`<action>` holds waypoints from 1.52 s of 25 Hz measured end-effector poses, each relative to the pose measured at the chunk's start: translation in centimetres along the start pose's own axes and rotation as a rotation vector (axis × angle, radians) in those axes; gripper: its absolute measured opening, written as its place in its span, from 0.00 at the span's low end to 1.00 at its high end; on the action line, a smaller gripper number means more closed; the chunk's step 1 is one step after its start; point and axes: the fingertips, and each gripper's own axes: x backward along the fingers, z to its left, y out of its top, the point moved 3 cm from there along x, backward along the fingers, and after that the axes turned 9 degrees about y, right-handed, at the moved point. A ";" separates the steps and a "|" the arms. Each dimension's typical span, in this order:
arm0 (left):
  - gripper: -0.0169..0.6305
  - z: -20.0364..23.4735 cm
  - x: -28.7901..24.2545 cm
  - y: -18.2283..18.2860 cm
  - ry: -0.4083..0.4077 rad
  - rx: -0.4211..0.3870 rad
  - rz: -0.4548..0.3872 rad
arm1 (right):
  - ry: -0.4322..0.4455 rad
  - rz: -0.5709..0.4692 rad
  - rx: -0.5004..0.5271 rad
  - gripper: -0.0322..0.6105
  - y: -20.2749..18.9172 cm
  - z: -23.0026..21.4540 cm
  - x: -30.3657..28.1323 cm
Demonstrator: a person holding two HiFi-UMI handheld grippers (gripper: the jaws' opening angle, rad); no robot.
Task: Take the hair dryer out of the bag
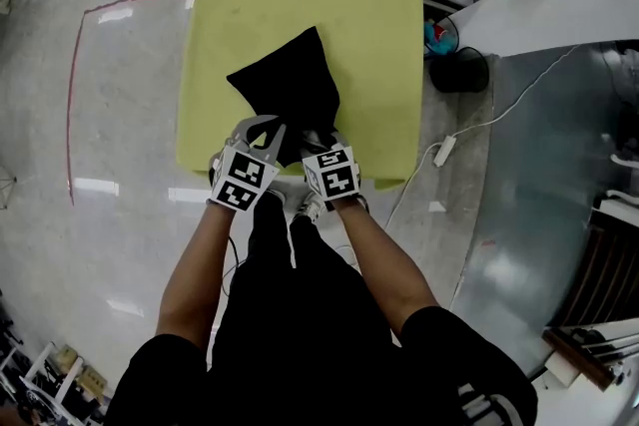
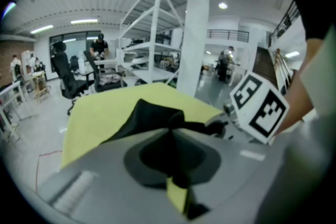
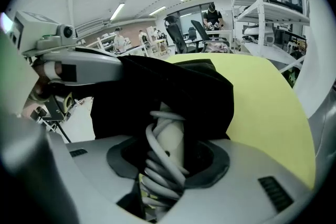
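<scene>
The hair dryer (image 3: 167,149) is sitting mostly inside the black bag (image 1: 290,90). Only its pale handle, with the grey cord coiled round it, is poking out of the bag's mouth at the near edge of the yellow-green table (image 1: 369,35). The body of the dryer is hidden under the dark cloth, so the job looks to be at its start: you have got a hold, but the pull itself is not yet done.

Your right gripper (image 1: 321,143) is straddling that cord-wrapped handle. Its jaws are standing wide, and the handle is filling the gap between them, so it looks as if they are gripping it. Your left gripper (image 1: 268,130) is pinching a fold of the bag's cloth just beside the opening, with its jaws nearly together on the fabric.

You are holding both forearms out in front of you, close together and almost parallel, with the two marker cubes side by side over the table's near edge. Both grippers are pointing forward and down at the mouth of the bag, the right one tipping more steeply than the left.
</scene>
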 end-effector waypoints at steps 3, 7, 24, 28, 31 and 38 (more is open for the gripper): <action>0.05 -0.1 0.4 0.1 0.021 -0.005 0.003 | 0.026 -0.015 -0.009 0.33 -0.2 0.6 1.4; 0.05 -0.4 0.8 1.1 0.038 -0.019 -0.039 | 0.067 -0.007 -0.006 0.33 -0.6 1.3 2.9; 0.05 1.6 2.2 0.6 0.164 -0.083 0.001 | 0.262 -0.014 0.071 0.33 -2.7 2.1 7.7; 0.05 1.7 2.7 -0.2 0.176 -0.092 0.020 | 0.335 -0.049 0.029 0.32 -3.4 2.6 9.0; 0.05 1.6 3.1 -0.9 0.183 -0.109 0.042 | 0.375 -0.071 -0.007 0.32 -3.9 2.8 9.8; 0.05 1.7 2.5 -0.9 0.198 -0.076 0.040 | 0.516 -0.111 -0.096 0.32 -4.6 3.2 11.0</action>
